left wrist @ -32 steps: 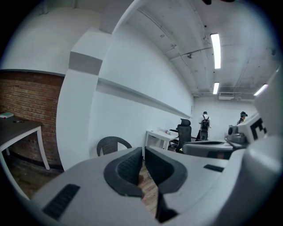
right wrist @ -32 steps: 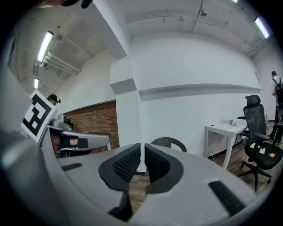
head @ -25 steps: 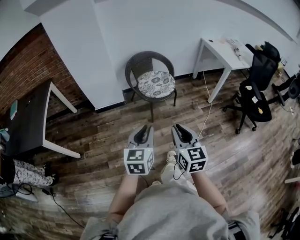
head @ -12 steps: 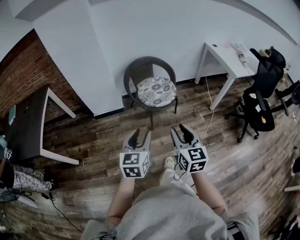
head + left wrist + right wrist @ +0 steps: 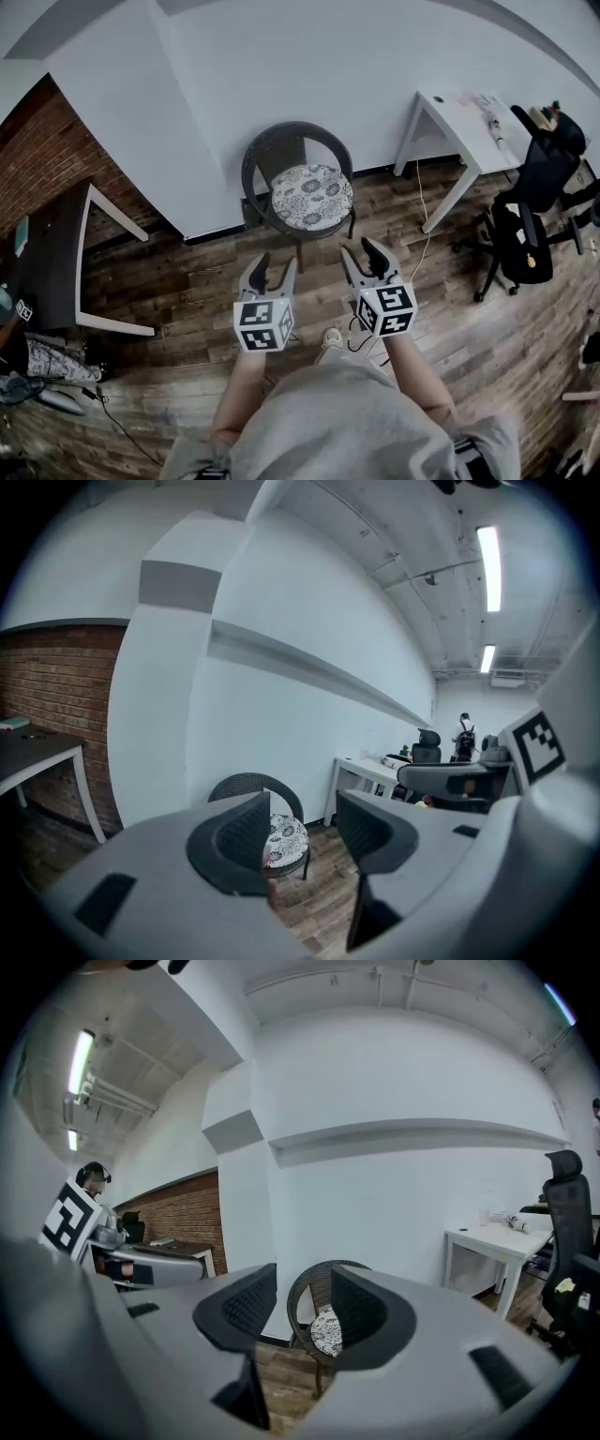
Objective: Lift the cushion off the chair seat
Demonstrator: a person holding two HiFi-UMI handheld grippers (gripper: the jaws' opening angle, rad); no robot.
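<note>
A round white cushion with a dark floral print lies on the seat of a dark wicker chair against the white wall. The left gripper view catches the cushion and chair between the jaws; so does the right gripper view, cushion and chair. My left gripper and right gripper hover over the floor a short way in front of the chair. Both are open and hold nothing.
A white desk stands right of the chair, with black office chairs beyond it. A dark table sits left by the brick wall. A cable trails over the wooden floor. A person stands far off.
Both grippers' jaws have opened. I have stepped closer to the chair, and it now shows between the jaws in both gripper views.
</note>
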